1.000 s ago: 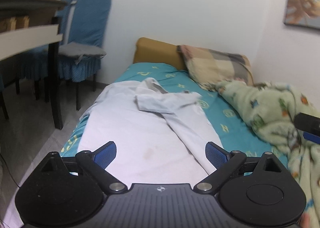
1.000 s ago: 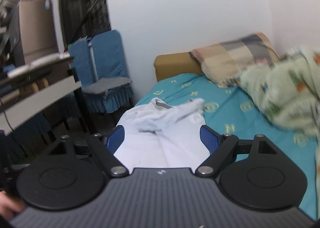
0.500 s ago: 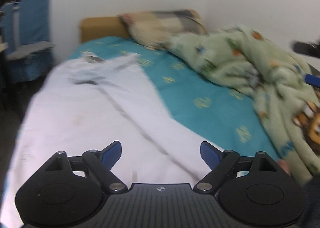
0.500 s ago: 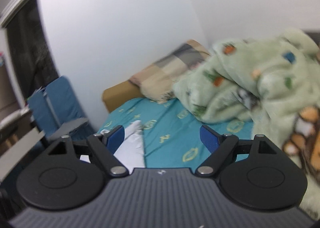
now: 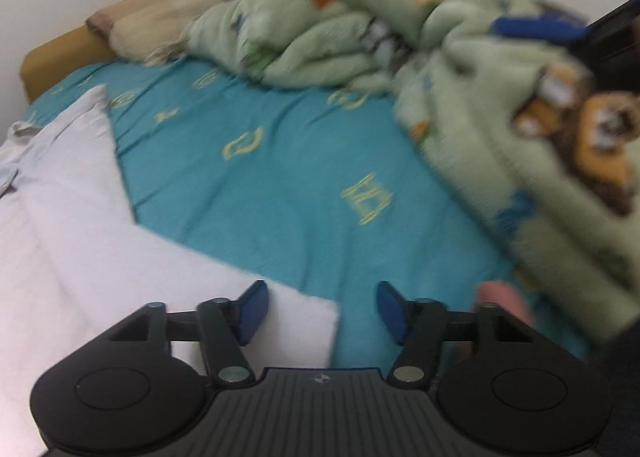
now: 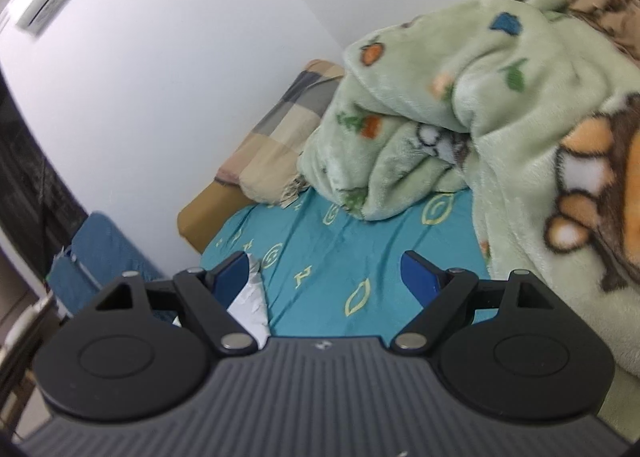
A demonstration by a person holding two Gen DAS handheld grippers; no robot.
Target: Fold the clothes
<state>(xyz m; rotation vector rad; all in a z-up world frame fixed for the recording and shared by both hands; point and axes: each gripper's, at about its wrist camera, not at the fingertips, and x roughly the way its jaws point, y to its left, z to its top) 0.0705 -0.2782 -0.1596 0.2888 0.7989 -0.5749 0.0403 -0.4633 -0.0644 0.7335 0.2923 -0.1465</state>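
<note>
While its jaws are closing, left hand-held gripper (image 5: 318,307) over white garment's (image 5: 72,241) corner.

We see the left gripper (image 5: 320,311) angled down over the bed's teal patterned sheet (image 5: 280,177), jaws closing. The corner of the white cloth garment (image 5: 80,225) lies between them, pads not yet pressing it. The crumpled pale-green fleece blanket (image 5: 460,77) fills the right; a plaid pillow (image 5: 172,5) sits at the head. Frame is blurred.
</note>
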